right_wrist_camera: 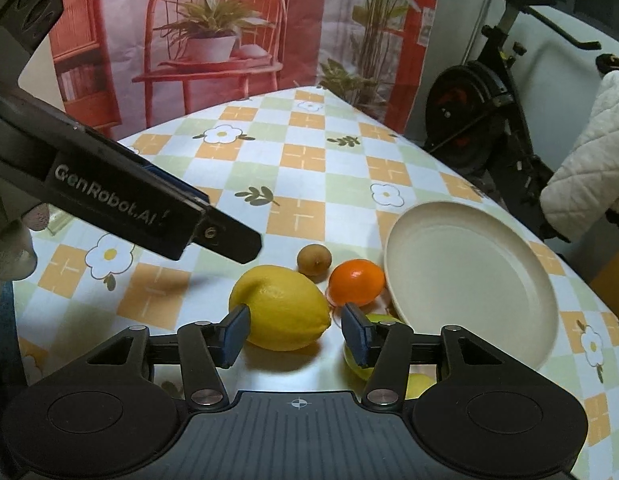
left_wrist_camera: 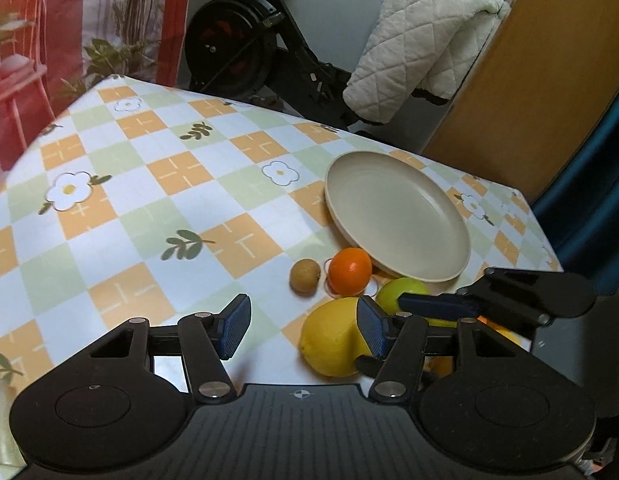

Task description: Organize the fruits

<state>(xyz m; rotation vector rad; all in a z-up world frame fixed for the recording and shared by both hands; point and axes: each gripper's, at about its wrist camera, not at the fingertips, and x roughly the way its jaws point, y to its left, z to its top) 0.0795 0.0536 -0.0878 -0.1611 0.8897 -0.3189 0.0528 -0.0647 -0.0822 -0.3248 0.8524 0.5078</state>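
Note:
A cream plate (left_wrist_camera: 397, 216) (right_wrist_camera: 469, 280) lies empty on the checked tablecloth. In front of it sit a large yellow lemon (left_wrist_camera: 329, 340) (right_wrist_camera: 281, 306), an orange (left_wrist_camera: 349, 271) (right_wrist_camera: 357, 282), a small brown kiwi (left_wrist_camera: 305, 275) (right_wrist_camera: 314, 259) and a green fruit (left_wrist_camera: 401, 292) (right_wrist_camera: 379, 318), partly hidden. My left gripper (left_wrist_camera: 303, 328) is open above the table, the lemon by its right finger. My right gripper (right_wrist_camera: 295, 334) is open and empty, low over the lemon and the green fruit. The right gripper also shows in the left wrist view (left_wrist_camera: 501, 300).
The table's far and right edges (left_wrist_camera: 541, 216) drop off near the plate. An exercise bike (left_wrist_camera: 245, 48) and a quilted white jacket (left_wrist_camera: 421, 40) stand behind. The left gripper's body (right_wrist_camera: 121, 196) hangs over the table's left side. More yellow fruit (right_wrist_camera: 419, 384) lies under my right gripper.

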